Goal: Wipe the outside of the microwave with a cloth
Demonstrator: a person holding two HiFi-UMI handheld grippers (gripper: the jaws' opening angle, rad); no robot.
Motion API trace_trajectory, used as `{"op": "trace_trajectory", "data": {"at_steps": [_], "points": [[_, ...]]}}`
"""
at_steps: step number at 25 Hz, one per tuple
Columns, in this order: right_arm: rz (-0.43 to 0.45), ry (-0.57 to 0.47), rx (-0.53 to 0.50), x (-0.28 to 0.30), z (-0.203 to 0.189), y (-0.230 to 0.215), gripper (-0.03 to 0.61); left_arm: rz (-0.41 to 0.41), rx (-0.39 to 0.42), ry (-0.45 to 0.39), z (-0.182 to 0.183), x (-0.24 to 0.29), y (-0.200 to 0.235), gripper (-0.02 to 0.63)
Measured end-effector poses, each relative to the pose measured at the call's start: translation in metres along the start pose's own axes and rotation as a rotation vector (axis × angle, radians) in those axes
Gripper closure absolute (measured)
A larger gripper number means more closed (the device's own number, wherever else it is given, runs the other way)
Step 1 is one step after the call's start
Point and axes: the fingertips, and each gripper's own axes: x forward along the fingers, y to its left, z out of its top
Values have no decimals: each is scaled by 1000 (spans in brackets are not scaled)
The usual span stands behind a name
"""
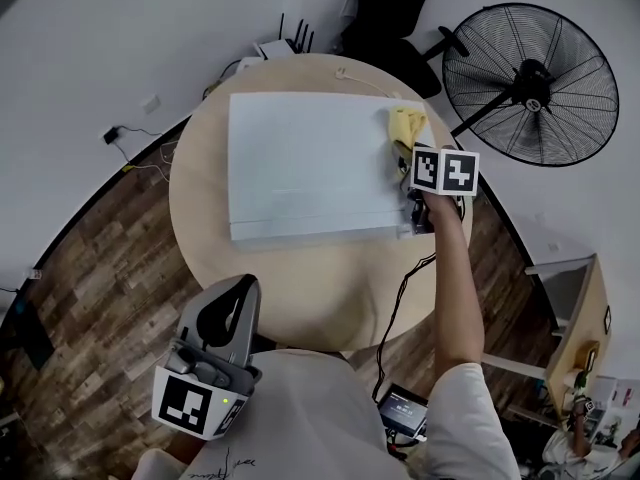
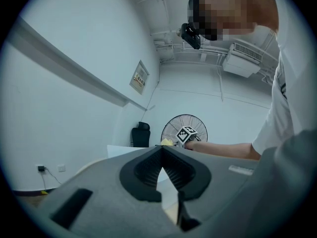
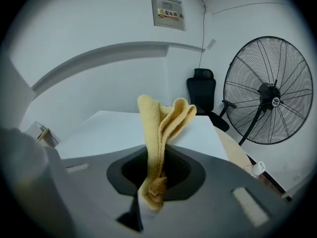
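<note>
The white microwave point(image 1: 310, 163) stands on a round wooden table point(image 1: 300, 288), its flat top facing me. My right gripper point(image 1: 414, 151) is over the top's far right corner, shut on a folded yellow cloth point(image 1: 407, 126). In the right gripper view the cloth point(image 3: 161, 123) sticks up from between the jaws of the right gripper point(image 3: 157, 155), with the microwave top point(image 3: 124, 128) just beyond. My left gripper point(image 1: 232, 293) hangs low by my body at the table's near edge, away from the microwave. Its jaws meet at the tips of the left gripper point(image 2: 161, 150) with nothing between them.
A large black floor fan point(image 1: 530, 83) stands right of the table. A black chair point(image 1: 395, 8) and a router point(image 1: 280, 46) are behind it. A black cable point(image 1: 400, 298) trails off the table's near right edge. A small cabinet point(image 1: 580, 308) stands at far right.
</note>
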Motion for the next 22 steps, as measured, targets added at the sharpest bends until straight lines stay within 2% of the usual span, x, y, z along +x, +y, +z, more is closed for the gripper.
{"op": "trace_trajectory", "data": {"at_steps": [9,13,22], "points": [[24,4,-9,6,3,37,512,-4,6,1,1,-8,11,621],[39,4,-21,9,2,56,512,5,34,1,1,-13,14,621],[87,9,-46,15,2,100,512,3,-1,-12,1,-20,24,621]]}}
